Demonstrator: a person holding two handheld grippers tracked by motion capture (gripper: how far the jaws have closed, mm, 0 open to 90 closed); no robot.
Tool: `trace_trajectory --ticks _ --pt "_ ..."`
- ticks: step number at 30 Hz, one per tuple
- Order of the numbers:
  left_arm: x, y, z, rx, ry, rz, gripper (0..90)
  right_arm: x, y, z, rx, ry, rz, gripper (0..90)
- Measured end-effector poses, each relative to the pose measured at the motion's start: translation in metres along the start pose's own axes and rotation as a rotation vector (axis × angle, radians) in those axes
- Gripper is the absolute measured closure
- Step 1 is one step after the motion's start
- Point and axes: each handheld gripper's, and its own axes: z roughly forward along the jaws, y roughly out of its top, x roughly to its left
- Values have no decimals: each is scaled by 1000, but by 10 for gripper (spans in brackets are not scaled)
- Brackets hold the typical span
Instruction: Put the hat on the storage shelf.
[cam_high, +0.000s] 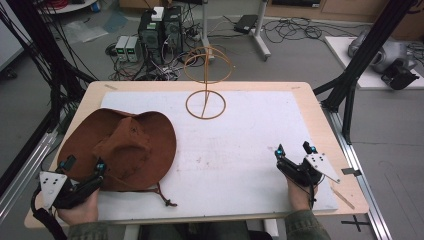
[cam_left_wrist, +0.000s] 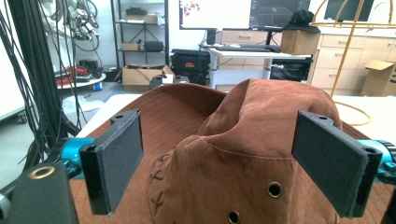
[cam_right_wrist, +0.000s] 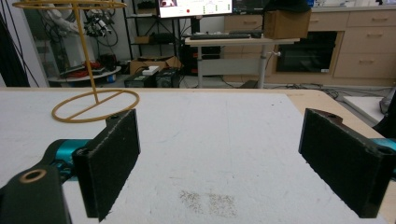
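Overhead and tong-mounted views of a wooden bench (cam_high: 320, 125) covered by a white mat (cam_high: 250, 150). A brown suede hat (cam_high: 125, 147) with a wide brim lies on the mat's left part, its brim reaching past the mat's left edge toward the bench edge; its chin cord (cam_high: 162, 196) trails toward the near edge. The left tongs (cam_high: 84, 171) stand apart at the hat's near-left brim; in the left gripper view their jaws flank the crown (cam_left_wrist: 261, 121) without touching it. The right tongs (cam_high: 295, 150), also apart, hover over bare mat near the right edge, well apart from the hat. A yellow wire hat stand (cam_high: 206, 82) rests its ring base at the far middle of the mat. Between hat, stand and right tongs the mat lies open.
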Motion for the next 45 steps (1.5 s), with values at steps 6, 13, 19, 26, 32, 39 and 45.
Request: trace_trajectory --ticks 6,13,19,26,32,39,45 --pt "0 0 0 0 2 -1 169 0 0 0 0 2 2 117" --pt "0 0 0 -5 -1 -2 169 0 0 0 4 6 7 117" --pt "0 0 0 -1 -1 2 169 0 0 0 5 6 6 117" --pt "0 0 0 -3 -2 -3 168 0 0 0 3 4 6 117" --pt "-1 0 1 0 -13 -1 168 0 0 1 1 4 5 117" --pt "-3 2 2 5 -31 3 165 0 0 1 4 8 3 117" --pt "-6 0 7 32 -59 12 163 0 0 1 3 7 -2 117"
